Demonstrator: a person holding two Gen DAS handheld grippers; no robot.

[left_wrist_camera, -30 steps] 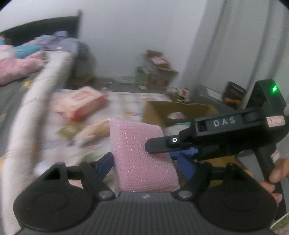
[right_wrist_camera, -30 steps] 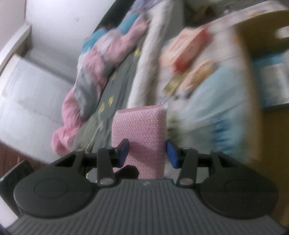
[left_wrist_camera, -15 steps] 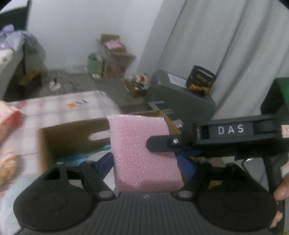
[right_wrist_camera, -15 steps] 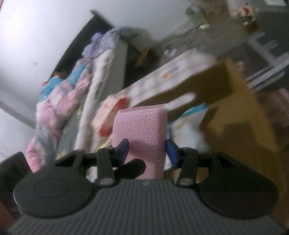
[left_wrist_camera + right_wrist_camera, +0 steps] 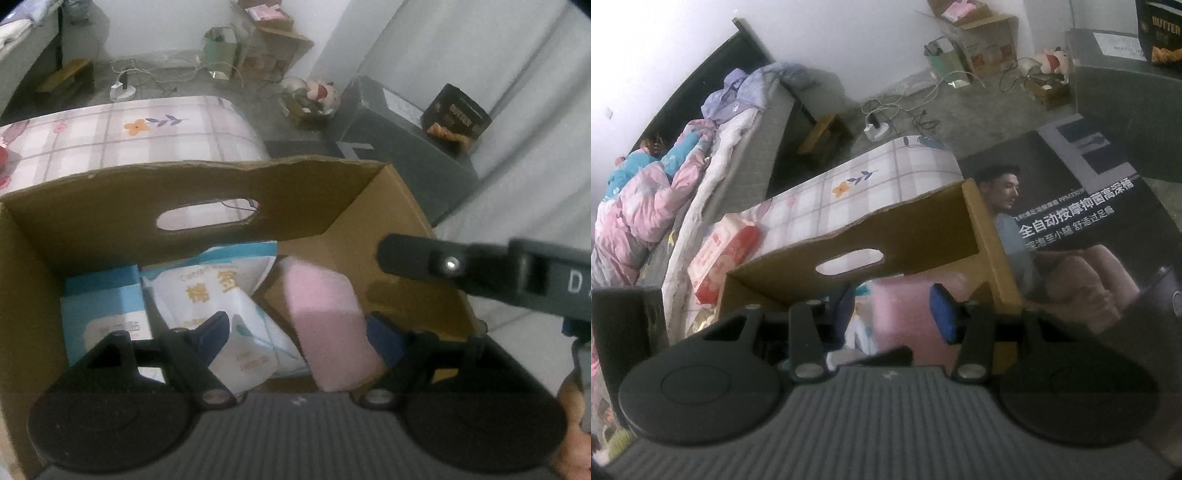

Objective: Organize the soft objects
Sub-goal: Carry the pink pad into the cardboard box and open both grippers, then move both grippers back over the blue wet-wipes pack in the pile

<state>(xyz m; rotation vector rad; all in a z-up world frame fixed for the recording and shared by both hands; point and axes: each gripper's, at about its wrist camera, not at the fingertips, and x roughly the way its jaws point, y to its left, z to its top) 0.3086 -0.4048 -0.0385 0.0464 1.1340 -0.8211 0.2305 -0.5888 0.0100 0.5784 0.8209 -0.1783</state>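
Note:
A pink sponge drops, blurred, into an open cardboard box, clear of both sets of fingers. My left gripper is open above the box, its blue pads wide apart. My right gripper is open too, with the pink sponge below and between its pads. The right gripper's body crosses the left wrist view at the right. The box holds a white and blue tissue pack and a blue carton.
The box stands on a checked flowered cloth. A red and pink tissue pack lies beside it. A bed with pink and blue bedding is at the left. A dark printed carton and floor clutter are to the right.
Both grippers have swung over the box and opened. The pink sponge that they held between them is let go and falls into the box.

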